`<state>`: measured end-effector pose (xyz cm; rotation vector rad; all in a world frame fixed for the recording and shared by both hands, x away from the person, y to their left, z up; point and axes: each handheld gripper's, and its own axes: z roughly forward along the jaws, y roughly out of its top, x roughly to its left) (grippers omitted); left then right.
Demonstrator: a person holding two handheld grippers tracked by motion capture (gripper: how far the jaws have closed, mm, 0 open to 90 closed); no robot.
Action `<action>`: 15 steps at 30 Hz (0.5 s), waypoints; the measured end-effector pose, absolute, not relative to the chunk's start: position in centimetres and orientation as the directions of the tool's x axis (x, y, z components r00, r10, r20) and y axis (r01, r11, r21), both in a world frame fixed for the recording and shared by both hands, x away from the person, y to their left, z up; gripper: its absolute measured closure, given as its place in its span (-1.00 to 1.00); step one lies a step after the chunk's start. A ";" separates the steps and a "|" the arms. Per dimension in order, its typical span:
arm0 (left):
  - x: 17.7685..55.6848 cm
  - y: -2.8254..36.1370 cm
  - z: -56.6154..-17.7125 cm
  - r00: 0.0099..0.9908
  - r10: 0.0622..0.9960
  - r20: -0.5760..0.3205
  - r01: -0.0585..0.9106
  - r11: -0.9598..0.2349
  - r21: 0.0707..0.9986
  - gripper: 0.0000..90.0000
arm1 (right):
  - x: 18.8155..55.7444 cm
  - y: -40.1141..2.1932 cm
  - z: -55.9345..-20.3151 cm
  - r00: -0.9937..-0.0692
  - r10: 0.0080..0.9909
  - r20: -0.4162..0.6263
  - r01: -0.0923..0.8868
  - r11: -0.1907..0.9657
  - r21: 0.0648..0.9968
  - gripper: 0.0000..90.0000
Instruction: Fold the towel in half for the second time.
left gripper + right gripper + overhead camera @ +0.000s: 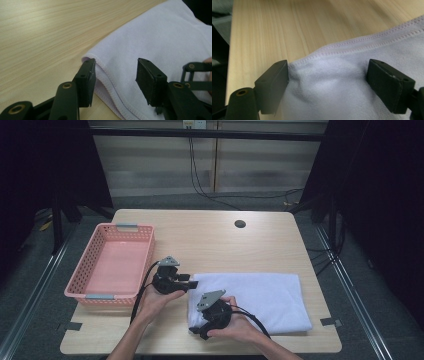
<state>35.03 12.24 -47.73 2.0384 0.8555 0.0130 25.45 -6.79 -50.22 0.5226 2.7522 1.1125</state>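
On the wooden worktop (210, 240) a white towel (260, 300), folded into a long rectangle, lies at the near right, with a pink basket (122, 262) standing apart to its left. The left hand-held gripper (189, 281) sits at the towel's far left corner; in the left gripper view its jaws stand apart around that hemmed corner (100, 62), the pads not pressing the cloth. The right hand-held gripper (196, 329) is at the near left corner, and in the right gripper view its jaws gape wide with the towel's edge (332, 75) lying loose between them, nothing gripped.
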 end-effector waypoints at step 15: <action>38.0 11.6 -48.5 0.728 0.614 -0.306 0.590 -0.335 0.735 -0.02 | 26.2 -7.9 -50.0 -0.892 0.451 0.000 0.317 0.628 0.710 0.47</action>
